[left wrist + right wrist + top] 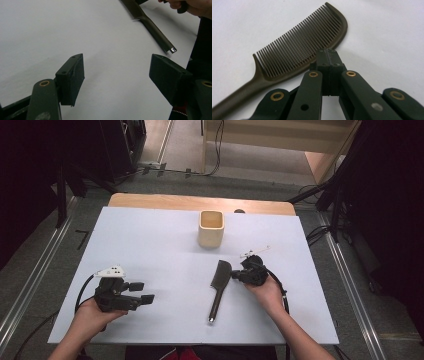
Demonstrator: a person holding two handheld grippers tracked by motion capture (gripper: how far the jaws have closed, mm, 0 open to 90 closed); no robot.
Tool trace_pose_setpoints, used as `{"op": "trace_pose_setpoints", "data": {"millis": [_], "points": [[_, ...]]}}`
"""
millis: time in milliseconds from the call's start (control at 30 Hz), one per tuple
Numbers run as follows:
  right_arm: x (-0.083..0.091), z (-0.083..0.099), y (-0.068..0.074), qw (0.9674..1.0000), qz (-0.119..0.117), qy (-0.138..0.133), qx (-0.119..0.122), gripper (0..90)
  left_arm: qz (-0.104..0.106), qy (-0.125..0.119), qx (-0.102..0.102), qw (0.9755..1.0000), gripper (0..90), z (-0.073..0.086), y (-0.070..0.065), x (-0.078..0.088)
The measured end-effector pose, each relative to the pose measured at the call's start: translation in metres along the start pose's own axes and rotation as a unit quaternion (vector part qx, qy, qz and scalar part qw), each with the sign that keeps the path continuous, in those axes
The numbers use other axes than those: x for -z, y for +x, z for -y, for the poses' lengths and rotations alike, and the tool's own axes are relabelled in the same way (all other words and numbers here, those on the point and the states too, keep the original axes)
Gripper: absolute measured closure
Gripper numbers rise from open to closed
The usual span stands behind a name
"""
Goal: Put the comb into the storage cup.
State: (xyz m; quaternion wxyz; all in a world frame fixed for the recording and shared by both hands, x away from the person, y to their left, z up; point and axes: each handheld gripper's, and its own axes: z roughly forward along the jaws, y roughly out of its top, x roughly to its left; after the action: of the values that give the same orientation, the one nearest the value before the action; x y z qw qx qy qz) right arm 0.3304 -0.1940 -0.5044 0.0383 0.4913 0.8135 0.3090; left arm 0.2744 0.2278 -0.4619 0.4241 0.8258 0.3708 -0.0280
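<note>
A dark brown comb (219, 282) lies flat on the white table sheet (160, 250), teeth end far, thin handle toward me. In the right gripper view its teeth (304, 45) fan out just beyond my right gripper (327, 54). That gripper (235, 276) is shut, its jaws pressed together, and their tips rest against the comb's spine; nothing shows between them. My left gripper (141, 293) hovers over the near left of the sheet. In its own view it (117, 72) stands open and empty, with the comb's handle (156, 30) far off at the upper right.
A cream square cup (210, 228) stands upright at the far middle of the sheet. A small white part (255, 251) lies beyond the right hand. The wooden table edge (200, 201) runs behind, with floor rails either side.
</note>
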Motion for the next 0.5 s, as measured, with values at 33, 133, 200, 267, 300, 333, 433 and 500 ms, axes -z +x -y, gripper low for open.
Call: {"op": "trace_pose_setpoints", "data": {"millis": [33,133,200,267,300,333,433,500], "points": [[-0.002,-0.004,0.002,1.0,0.001,0.001,0.002,87.6,0.0,0.0,0.0,1.0,29.2,0.0,0.0,0.0],[-0.006,-0.008,0.004,1.0,-0.001,0.002,0.004,87.6,0.0,0.0,0.0,1.0,29.2,0.0,0.0,0.0],[-0.009,-0.012,0.007,1.0,-0.002,0.0,0.006,87.6,0.0,0.0,0.0,1.0,29.2,0.0,0.0,0.0],[-0.012,-0.015,0.009,1.0,-0.005,-0.003,0.007,87.6,0.0,0.0,0.0,1.0,29.2,0.0,0.0,0.0],[-0.016,-0.019,0.012,0.9999,-0.006,-0.004,0.008,87.6,0.0,0.001,0.0,1.0,29.2,0.0,0.0,0.0],[-0.016,-0.019,0.012,0.9999,-0.006,-0.004,0.008,87.6,0.0,0.0,0.0,1.0,29.2,0.0,0.0,0.0],[-0.023,-0.026,0.019,0.9998,-0.011,-0.004,0.013,87.6,0.001,-0.001,0.002,1.0,29.2,0.0,0.001,0.0],[-0.025,-0.028,0.021,0.9998,-0.012,-0.005,0.016,87.6,0.0,-0.001,0.002,1.0,29.2,0.0,0.001,0.001]]}}
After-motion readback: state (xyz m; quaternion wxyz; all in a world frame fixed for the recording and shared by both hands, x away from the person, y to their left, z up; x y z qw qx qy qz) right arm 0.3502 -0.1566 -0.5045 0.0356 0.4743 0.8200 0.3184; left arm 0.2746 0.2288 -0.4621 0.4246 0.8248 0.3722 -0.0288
